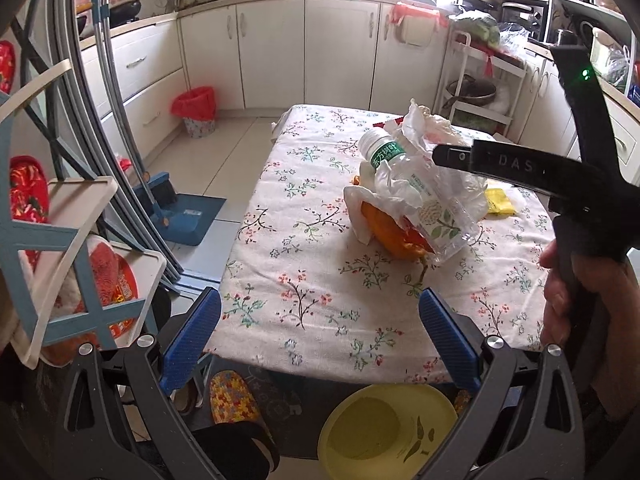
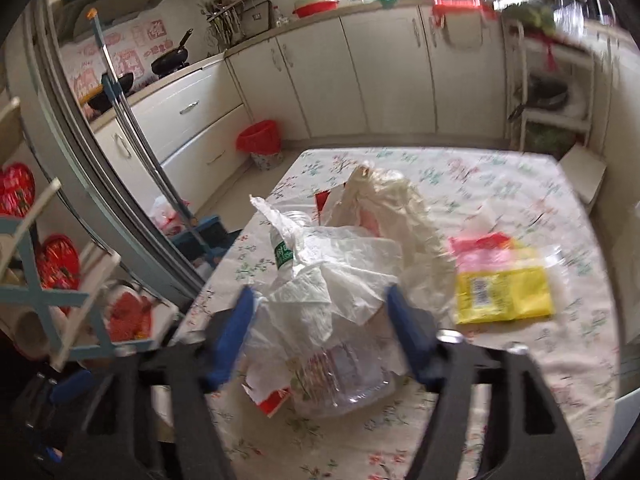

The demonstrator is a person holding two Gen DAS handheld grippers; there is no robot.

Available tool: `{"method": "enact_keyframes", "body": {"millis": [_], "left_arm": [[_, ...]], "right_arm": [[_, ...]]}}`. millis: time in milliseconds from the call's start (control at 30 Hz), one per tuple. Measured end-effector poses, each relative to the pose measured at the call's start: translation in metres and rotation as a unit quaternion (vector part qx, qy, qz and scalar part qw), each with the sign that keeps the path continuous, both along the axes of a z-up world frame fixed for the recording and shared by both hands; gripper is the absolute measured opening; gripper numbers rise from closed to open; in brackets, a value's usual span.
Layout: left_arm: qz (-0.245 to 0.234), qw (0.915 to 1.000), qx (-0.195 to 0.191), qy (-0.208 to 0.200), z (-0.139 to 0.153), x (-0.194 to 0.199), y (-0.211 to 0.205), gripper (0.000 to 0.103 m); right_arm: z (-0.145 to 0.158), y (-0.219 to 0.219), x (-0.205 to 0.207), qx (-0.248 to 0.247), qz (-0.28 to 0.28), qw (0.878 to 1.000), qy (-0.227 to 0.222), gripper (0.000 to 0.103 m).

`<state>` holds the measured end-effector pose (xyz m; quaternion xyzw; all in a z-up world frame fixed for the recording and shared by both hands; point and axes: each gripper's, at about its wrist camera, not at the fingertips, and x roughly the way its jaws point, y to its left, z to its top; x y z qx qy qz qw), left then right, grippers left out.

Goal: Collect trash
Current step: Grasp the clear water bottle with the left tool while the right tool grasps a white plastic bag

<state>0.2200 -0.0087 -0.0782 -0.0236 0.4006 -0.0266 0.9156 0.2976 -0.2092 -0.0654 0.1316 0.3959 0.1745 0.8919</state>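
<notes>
On the floral tablecloth [image 1: 312, 248] lies a heap of trash: a clear bottle [image 1: 404, 184] with a green label, crumpled white paper [image 2: 340, 276] draped over it, and orange peel [image 1: 392, 236] underneath. My right gripper [image 2: 320, 332] straddles the heap from above. Its blue pads [image 2: 236, 336] touch the white paper on both sides, with the bottle [image 2: 348, 380] lying between them. From the left wrist view the right gripper's finger [image 1: 452, 156] rests over the bottle. My left gripper [image 1: 320, 336] hangs open at the table's near edge, holding nothing.
A yellow packet [image 2: 504, 292] and a beige plastic bag [image 2: 384, 200] lie beside the heap. A red-lined bin [image 1: 195, 110] stands on the floor by the cabinets. A blue dustpan and brush [image 1: 176, 208] lean left of the table. A yellow dish [image 1: 384, 432] sits below the table edge.
</notes>
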Motion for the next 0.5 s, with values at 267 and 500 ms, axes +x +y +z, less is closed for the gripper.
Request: {"method": "enact_keyframes", "body": {"millis": [267, 500], "left_arm": [[-0.003, 0.9999, -0.011, 0.003, 0.001, 0.029, -0.006, 0.095], [-0.017, 0.9981, -0.056, 0.018, -0.005, 0.058, -0.018, 0.095]], "right_arm": [[0.003, -0.038, -0.008, 0.058, -0.022, 0.998, -0.008, 0.007], [0.010, -0.059, -0.005, 0.107, -0.026, 0.994, -0.025, 0.007]]}}
